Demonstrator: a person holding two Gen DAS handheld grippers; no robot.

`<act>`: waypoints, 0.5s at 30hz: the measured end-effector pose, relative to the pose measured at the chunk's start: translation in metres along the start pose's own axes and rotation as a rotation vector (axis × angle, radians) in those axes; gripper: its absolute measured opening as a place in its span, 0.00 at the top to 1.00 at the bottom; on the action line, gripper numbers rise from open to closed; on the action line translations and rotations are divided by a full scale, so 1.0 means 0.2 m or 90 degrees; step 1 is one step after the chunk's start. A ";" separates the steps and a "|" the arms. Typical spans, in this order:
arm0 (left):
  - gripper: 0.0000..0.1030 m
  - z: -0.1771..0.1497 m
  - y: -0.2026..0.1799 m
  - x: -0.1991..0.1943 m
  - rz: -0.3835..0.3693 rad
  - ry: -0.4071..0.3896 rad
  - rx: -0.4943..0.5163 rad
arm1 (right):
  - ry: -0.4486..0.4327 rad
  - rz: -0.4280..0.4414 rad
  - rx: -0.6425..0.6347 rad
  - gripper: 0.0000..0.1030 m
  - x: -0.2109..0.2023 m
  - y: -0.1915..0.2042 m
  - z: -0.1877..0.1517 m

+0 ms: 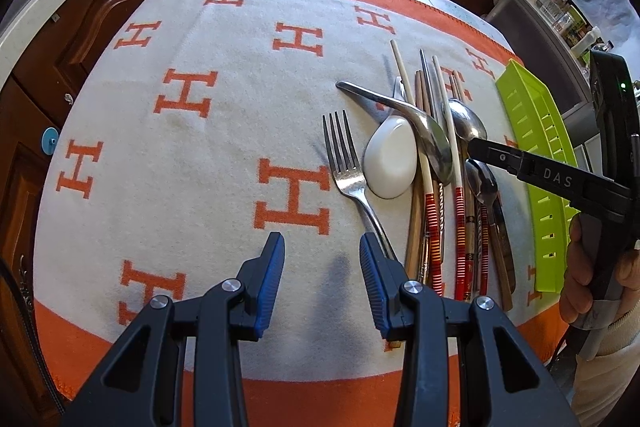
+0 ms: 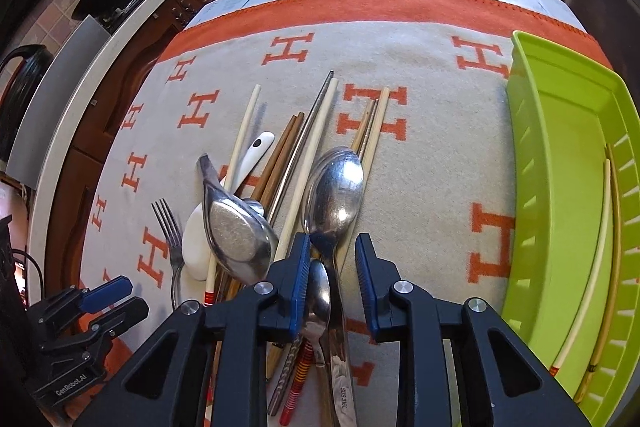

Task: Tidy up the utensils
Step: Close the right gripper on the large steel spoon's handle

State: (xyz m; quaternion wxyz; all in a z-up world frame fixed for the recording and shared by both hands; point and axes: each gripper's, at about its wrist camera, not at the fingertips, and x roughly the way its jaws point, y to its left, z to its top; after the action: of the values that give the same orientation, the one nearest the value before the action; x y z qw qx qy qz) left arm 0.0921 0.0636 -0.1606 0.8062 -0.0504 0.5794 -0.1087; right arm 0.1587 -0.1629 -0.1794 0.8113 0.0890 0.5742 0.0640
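- The utensils [image 2: 280,211] lie heaped in one pile on the blanket-covered surface [image 1: 200,147], just left of the green tray [image 2: 560,187], likely awaiting sorting.
- Two chopsticks [image 2: 600,267] already lie in the tray.
- The right hand-held gripper [image 2: 333,259] is released, jaws straddling the big spoon [image 2: 334,195], apparently to take its neck.
- The left hand-held gripper [image 1: 322,259] hangs released beside the fork [image 1: 350,171], holding nothing.
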 end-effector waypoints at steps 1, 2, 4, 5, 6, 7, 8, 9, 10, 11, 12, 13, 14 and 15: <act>0.64 0.00 0.00 0.00 0.000 0.001 0.000 | -0.002 0.002 -0.006 0.79 0.00 0.01 0.00; 0.64 0.00 0.00 0.01 0.000 0.003 -0.001 | -0.004 0.003 -0.010 0.79 0.00 0.01 -0.01; 0.64 0.00 0.00 0.02 0.000 0.007 0.000 | -0.013 -0.004 -0.027 0.81 -0.01 0.03 -0.01; 0.64 0.00 0.00 0.02 -0.001 0.008 0.001 | -0.020 -0.014 -0.041 0.85 -0.01 0.05 -0.02; 0.64 0.00 0.00 0.02 -0.001 0.009 0.002 | -0.025 -0.020 -0.055 0.86 -0.01 0.07 -0.02; 0.64 0.00 -0.01 0.03 -0.001 0.010 0.003 | -0.030 -0.026 -0.071 0.87 -0.01 0.09 -0.03; 0.64 0.00 -0.01 0.03 0.000 0.011 0.004 | -0.037 -0.034 -0.085 0.89 -0.02 0.11 -0.04; 0.64 0.00 -0.01 0.04 -0.001 0.013 0.004 | -0.042 -0.040 -0.096 0.90 -0.02 0.12 -0.04; 0.64 0.00 -0.01 0.04 -0.001 0.014 0.004 | -0.046 -0.044 -0.110 0.91 -0.02 0.14 -0.05; 0.64 0.00 -0.01 0.04 -0.002 0.014 0.005 | -0.048 -0.047 -0.124 0.92 -0.02 0.15 -0.06; 0.64 0.00 -0.01 0.05 -0.001 0.015 0.005 | -0.049 -0.051 -0.133 0.92 -0.02 0.16 -0.06; 0.64 0.00 -0.01 0.05 -0.001 0.016 0.005 | -0.049 -0.052 -0.137 0.92 -0.02 0.17 -0.06; 0.64 0.00 -0.01 0.05 -0.001 0.017 0.005 | -0.048 -0.047 -0.134 0.92 -0.02 0.17 -0.06; 0.64 0.00 -0.01 0.05 -0.001 0.017 0.005 | -0.046 -0.041 -0.129 0.92 -0.02 0.16 -0.05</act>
State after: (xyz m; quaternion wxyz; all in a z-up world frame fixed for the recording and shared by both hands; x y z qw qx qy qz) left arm 0.0955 0.0586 -0.1697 0.7983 -0.0464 0.5899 -0.1123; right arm 0.1473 -0.1321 -0.1730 0.8380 -0.0093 0.5377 0.0923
